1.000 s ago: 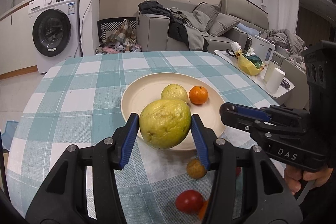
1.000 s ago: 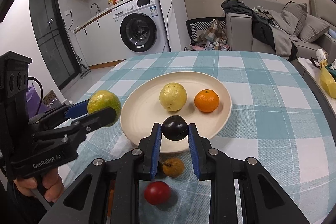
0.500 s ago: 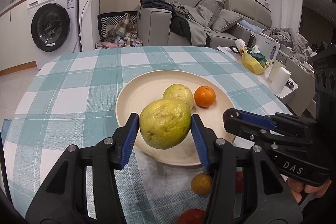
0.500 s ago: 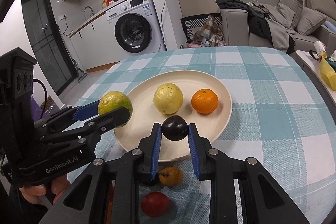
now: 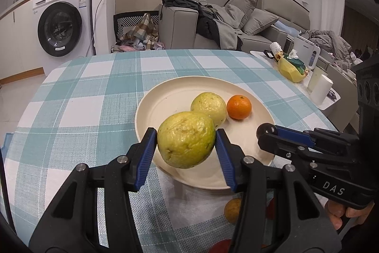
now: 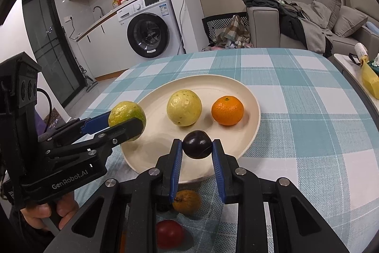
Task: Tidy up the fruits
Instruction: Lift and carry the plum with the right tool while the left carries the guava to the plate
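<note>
My left gripper (image 5: 186,142) is shut on a big yellow-green guava (image 5: 186,139) and holds it above the near left rim of the cream plate (image 5: 165,101); it also shows in the right wrist view (image 6: 126,120). My right gripper (image 6: 197,146) is shut on a dark plum (image 6: 197,144) above the plate's near edge (image 6: 151,158). A second guava (image 6: 184,107) and a mandarin (image 6: 227,110) lie on the plate.
On the checked tablecloth (image 6: 308,110) in front of the plate lie a small brown fruit (image 6: 186,202) and a red fruit (image 6: 169,232). A side table with a yellow container (image 5: 290,70) and cups stands to the right. A washing machine and a sofa are behind.
Both grippers have moved forward toward the plate with their fruits; the guava and the plum now hang over its near part. The grips have not changed.
</note>
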Available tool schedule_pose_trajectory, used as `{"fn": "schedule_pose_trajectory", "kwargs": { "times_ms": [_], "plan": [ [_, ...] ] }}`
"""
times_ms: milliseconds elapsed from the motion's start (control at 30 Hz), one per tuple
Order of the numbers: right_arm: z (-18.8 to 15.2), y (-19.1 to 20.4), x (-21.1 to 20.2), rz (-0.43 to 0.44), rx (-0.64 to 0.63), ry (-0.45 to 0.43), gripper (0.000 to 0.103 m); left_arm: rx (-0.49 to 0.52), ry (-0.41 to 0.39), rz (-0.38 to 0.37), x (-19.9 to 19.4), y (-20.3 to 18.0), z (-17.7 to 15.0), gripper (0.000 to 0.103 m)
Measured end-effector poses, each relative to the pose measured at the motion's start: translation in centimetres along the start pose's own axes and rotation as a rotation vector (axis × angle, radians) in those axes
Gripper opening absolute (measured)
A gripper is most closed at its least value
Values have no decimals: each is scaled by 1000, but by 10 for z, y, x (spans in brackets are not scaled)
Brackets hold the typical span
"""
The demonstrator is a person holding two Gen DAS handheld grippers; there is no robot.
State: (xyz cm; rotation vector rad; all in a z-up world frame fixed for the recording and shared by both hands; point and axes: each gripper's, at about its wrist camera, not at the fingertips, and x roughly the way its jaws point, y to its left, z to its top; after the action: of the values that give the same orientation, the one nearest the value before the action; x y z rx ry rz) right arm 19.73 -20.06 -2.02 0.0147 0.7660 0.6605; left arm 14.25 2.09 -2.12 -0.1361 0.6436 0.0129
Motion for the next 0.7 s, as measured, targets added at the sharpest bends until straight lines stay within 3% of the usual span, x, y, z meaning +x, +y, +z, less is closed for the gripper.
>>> {"fn": "schedule_pose_trajectory", "kwargs": {
  "times_ms": [700],
  "plan": [
    [1,-1,11,-14,5,41,27,20,29,26,5,-4,-2,48]
  ]
}}
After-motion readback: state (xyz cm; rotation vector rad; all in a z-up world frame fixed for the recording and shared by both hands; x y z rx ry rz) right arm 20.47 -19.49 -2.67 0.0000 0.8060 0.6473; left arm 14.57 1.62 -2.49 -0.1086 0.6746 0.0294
